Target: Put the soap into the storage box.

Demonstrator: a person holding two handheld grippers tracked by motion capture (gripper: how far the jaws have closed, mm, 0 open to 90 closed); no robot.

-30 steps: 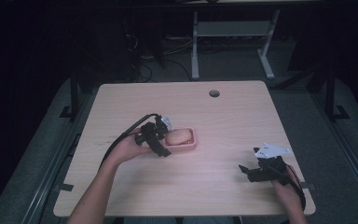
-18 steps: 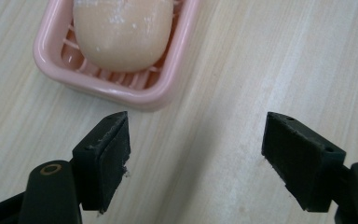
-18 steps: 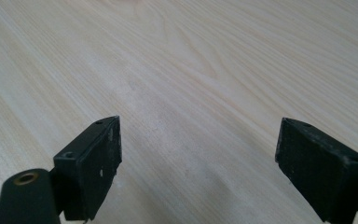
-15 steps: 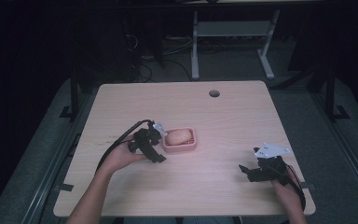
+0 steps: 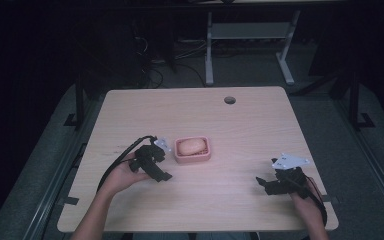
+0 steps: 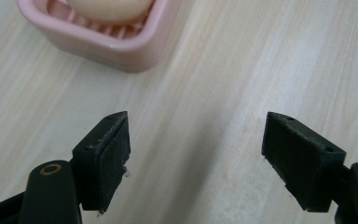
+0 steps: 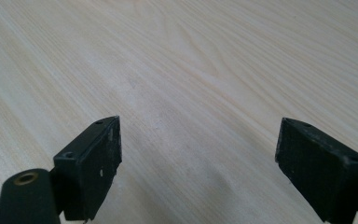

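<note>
A pink soap dish (image 5: 193,150) sits near the middle of the wooden table (image 5: 240,125), with a pale peach soap bar (image 5: 191,146) lying in it. My left gripper (image 5: 163,175) hovers just left of and nearer than the dish, open and empty. In the left gripper view the dish (image 6: 121,44) and soap (image 6: 107,7) lie at the top left, beyond the wide-apart jaws of that gripper (image 6: 196,149). My right gripper (image 5: 262,184) rests near the table's front right, open. In the right gripper view its jaws (image 7: 198,158) stand apart over bare wood.
A round cable hole (image 5: 229,100) lies near the table's far edge. A white metal frame (image 5: 250,40) and cables stand on the dark floor behind the table. Black cables trail from both grippers.
My left gripper has drawn back leftward and toward the front edge, away from the soap dish. The right gripper has stayed put.
</note>
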